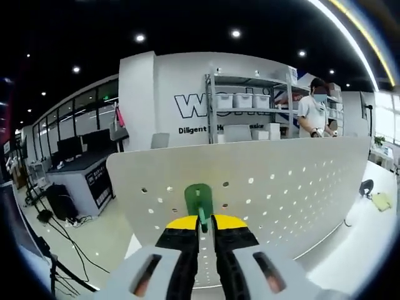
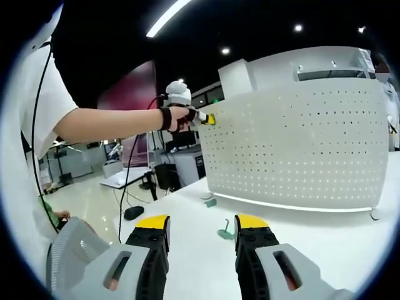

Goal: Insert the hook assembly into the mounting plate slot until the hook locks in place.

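You are facing the white perforated mounting plate [image 1: 281, 181], which is standing upright across the centre of the left gripper view and filling the right half of the right gripper view. Your left gripper [image 1: 200, 226] is the nearer one: its jaws are pinching shut on the green hook assembly [image 1: 199, 201] just below frame centre, the hook's long axis running straight ahead into the plate, seemingly touching it. Your right gripper [image 2: 201, 232] is hanging wide open and holding nothing, well apart from the plate. A second small green hook [image 2: 225, 231] is lying on the white table [image 2: 325, 250] between its jaws.
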Demonstrator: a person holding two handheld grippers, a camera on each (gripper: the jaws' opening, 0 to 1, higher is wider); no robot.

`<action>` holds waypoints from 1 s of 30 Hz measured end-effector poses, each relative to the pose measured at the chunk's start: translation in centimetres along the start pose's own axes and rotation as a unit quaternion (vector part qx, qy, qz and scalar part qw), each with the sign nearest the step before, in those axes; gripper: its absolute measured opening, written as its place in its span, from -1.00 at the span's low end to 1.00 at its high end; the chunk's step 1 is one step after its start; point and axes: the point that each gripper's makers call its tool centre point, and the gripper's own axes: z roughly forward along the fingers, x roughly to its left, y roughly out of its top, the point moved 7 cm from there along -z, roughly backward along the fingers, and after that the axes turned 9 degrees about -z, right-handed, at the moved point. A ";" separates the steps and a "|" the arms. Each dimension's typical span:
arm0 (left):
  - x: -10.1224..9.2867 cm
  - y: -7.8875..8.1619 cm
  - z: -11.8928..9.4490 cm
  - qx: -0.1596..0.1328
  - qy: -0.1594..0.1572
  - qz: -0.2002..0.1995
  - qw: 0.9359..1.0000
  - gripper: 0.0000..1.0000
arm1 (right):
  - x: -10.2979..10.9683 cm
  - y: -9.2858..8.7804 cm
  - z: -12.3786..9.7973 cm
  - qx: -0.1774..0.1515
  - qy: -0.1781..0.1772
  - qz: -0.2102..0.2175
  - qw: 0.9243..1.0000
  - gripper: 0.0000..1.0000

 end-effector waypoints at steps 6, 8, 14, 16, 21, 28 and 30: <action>-0.4 -0.4 -1.0 -0.004 -0.021 0.011 1.000 -0.68 | 0.1 0.5 0.1 0.003 0.003 -0.007 1.000 -0.16; -0.5 -0.6 -1.3 -0.004 -0.028 0.015 0.999 -0.65 | 0.2 0.6 0.1 0.004 0.003 -0.012 1.000 -0.15; -0.6 -1.2 -2.8 -0.010 -0.046 0.016 0.999 -0.61 | 0.5 0.8 0.2 0.010 0.002 -0.020 1.000 -0.15; -0.7 -1.5 -3.2 -0.011 -0.053 0.016 0.998 -0.59 | 0.5 0.9 0.1 0.013 0.000 -0.022 1.000 -0.15; -1.2 -2.5 -4.5 -0.004 -0.081 0.013 0.997 -0.53 | 0.7 1.2 0.1 0.017 -0.002 -0.028 0.999 -0.16; -1.6 -4.3 -6.9 -0.001 -0.114 0.006 0.993 -0.46 | 1.1 1.6 0.7 0.025 0.001 -0.037 0.999 -0.16; -1.6 -5.0 -7.5 0.002 -0.123 0.000 0.992 -0.43 | 1.3 1.6 1.0 0.023 0.003 -0.041 0.999 -0.17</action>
